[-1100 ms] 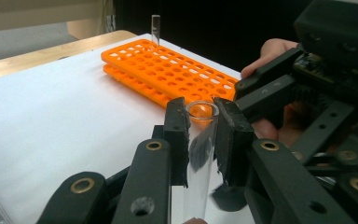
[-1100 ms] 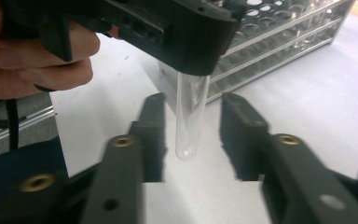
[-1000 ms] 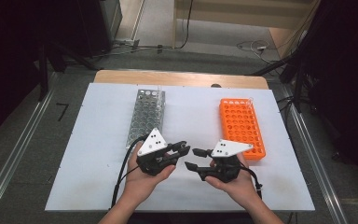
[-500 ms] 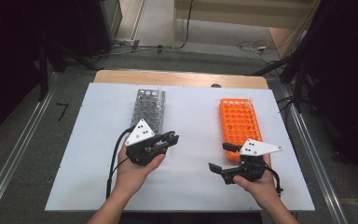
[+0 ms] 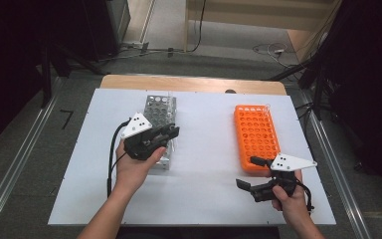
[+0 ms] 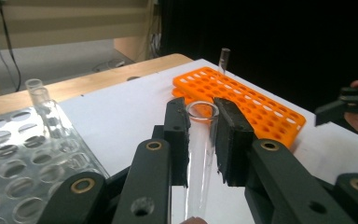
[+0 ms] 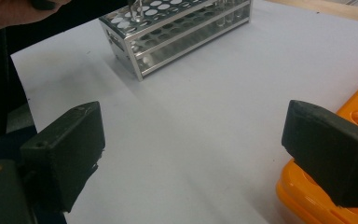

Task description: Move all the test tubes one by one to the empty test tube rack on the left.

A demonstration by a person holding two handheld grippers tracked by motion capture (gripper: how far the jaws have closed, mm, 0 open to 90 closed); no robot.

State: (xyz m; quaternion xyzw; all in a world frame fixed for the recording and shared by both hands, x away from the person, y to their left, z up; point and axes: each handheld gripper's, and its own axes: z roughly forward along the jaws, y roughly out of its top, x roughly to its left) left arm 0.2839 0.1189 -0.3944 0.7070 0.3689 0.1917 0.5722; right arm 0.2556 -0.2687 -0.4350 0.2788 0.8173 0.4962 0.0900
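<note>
A: One clear glass tube (image 6: pixel 200 154) sat clamped between the fingers (image 6: pixel 177 140) of the left gripper (image 5: pixel 171 132), mouth pointing away from the hand, just above the near end of the metal rack (image 5: pixel 160 114).

B: And the right gripper (image 5: pixel 251 174)?

A: Its fingers (image 7: pixel 65 154) had just been opening and stood wide apart with nothing between them, low over the white worktop (image 5: pixel 204 149), just beside the near corner of the orange rack (image 5: pixel 256 134).

B: How would that tube handle, you reckon?

A: Light, I'd say, and stiff, but thin-walled glass, so brittle and slick. The pads gripped it near the rim, one on each side of the round wall. That looked a fair hold: firm enough to stop it sliding, not so hard as to crack it.

B: Anything else standing in the racks?

A: Another tube (image 6: pixel 39 100) stood upright in the metal rack, and one (image 6: pixel 223 58) at the far edge of the orange one.
</note>
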